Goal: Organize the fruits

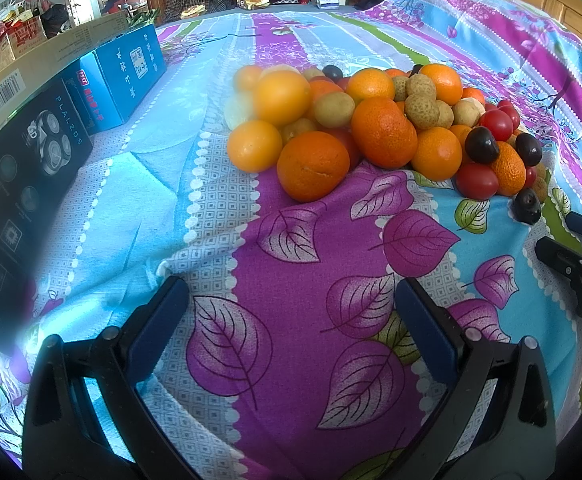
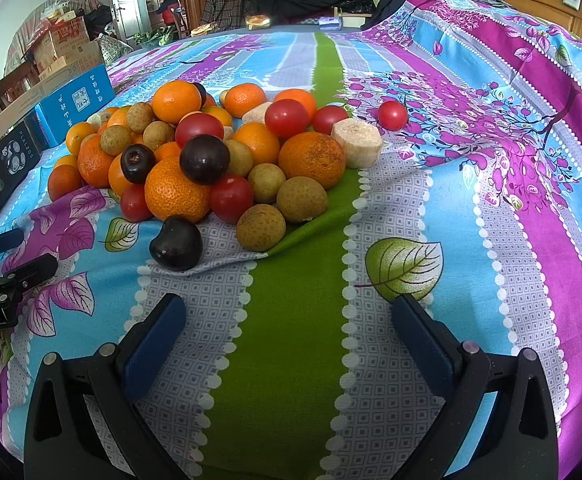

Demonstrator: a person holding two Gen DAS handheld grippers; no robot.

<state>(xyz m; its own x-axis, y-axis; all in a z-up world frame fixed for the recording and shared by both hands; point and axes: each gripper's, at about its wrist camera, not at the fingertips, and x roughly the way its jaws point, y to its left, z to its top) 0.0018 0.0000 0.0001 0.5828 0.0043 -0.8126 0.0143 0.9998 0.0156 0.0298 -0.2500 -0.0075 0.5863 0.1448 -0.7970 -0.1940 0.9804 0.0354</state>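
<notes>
Mixed fruit pile (image 2: 195, 152) was heaped at twelve o'clock on the bedsheet (image 2: 299, 320). Left gripper (image 1: 291, 312) and right gripper (image 2: 291, 320) were held spread, empty. Dark plum (image 2: 176, 244), outermost, probably best pinched first, squarely.

oranges (image 2: 175, 194): about 14 – pile hides some
longans (image 2: 261, 227): about 9
tomatoes (image 2: 392, 115): 6
plums (image 2: 176, 244): 4
banana bits (image 2: 357, 143): 2–3
boxes (image 1: 131, 76): 3
</notes>
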